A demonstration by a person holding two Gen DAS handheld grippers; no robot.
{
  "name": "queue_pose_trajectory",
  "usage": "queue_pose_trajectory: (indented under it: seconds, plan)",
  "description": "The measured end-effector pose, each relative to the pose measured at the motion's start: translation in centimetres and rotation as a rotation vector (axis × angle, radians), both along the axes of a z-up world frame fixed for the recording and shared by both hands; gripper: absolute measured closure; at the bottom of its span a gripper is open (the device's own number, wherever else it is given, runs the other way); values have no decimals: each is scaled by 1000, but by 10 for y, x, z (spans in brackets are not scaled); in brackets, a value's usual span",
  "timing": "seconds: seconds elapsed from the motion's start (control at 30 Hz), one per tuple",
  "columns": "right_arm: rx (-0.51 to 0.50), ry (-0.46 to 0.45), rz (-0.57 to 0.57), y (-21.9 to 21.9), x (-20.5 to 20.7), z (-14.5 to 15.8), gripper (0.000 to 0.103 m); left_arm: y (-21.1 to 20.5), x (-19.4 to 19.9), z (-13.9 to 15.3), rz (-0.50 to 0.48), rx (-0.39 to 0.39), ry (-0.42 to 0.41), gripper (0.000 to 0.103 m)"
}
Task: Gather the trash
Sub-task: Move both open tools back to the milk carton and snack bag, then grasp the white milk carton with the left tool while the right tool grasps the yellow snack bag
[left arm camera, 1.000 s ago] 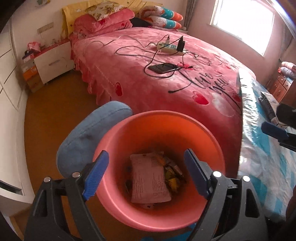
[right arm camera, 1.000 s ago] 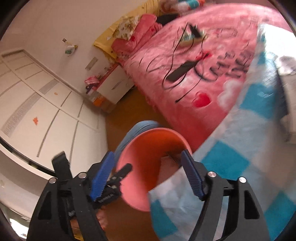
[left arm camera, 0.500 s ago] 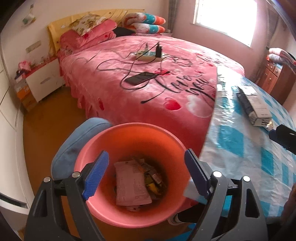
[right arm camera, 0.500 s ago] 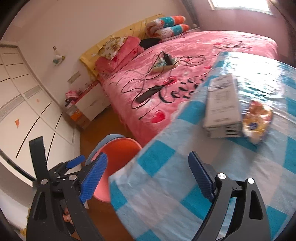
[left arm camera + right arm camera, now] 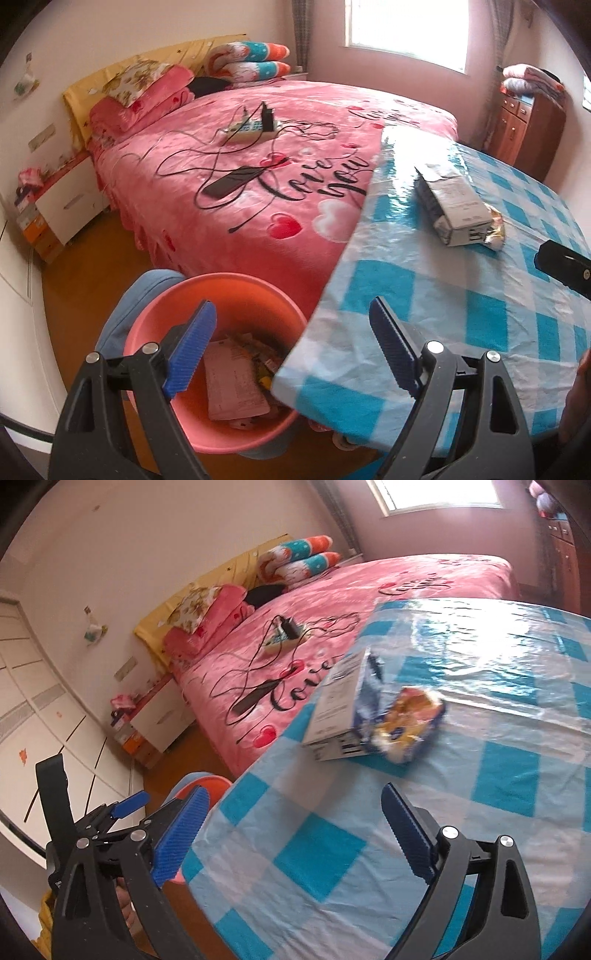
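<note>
In the left wrist view, the left gripper (image 5: 291, 347) is held wide and empty (paper scraps inside) over the pink bin (image 5: 236, 291), at 7 o'clock. In the right wrist view, the right gripper (image 5: 295, 834), jaws just opened further with nothing between them, is aimed at a snack wrapper (image 5: 406, 723) at 1 o'clock, touching a carton (image 5: 340, 705) on the checked tablecloth (image 5: 480, 812).

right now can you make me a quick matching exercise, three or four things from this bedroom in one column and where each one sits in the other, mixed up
Things:
1. power strip
2. white box
3. paper trash
4. folded quilts

Places:
a. inside the pink bin
b. on the wooden dresser
c. on the pink bed
d. on the blue checked tablecloth

Pairs: 1-c, 2-d, 3-a, 4-b
</note>
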State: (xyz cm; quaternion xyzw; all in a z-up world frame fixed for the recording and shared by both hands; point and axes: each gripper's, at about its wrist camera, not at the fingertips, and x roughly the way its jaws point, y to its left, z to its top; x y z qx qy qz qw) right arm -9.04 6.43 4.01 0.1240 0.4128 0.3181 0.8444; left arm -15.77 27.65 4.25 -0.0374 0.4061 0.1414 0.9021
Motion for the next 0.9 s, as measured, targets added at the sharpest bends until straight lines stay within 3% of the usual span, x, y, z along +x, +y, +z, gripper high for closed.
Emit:
queue_pose_trajectory:
  seconds: [0.9]
  plan:
    - [18, -11, -150, -96, 15, 0, 9, -80, 33, 9, -126, 66, 38, 17]
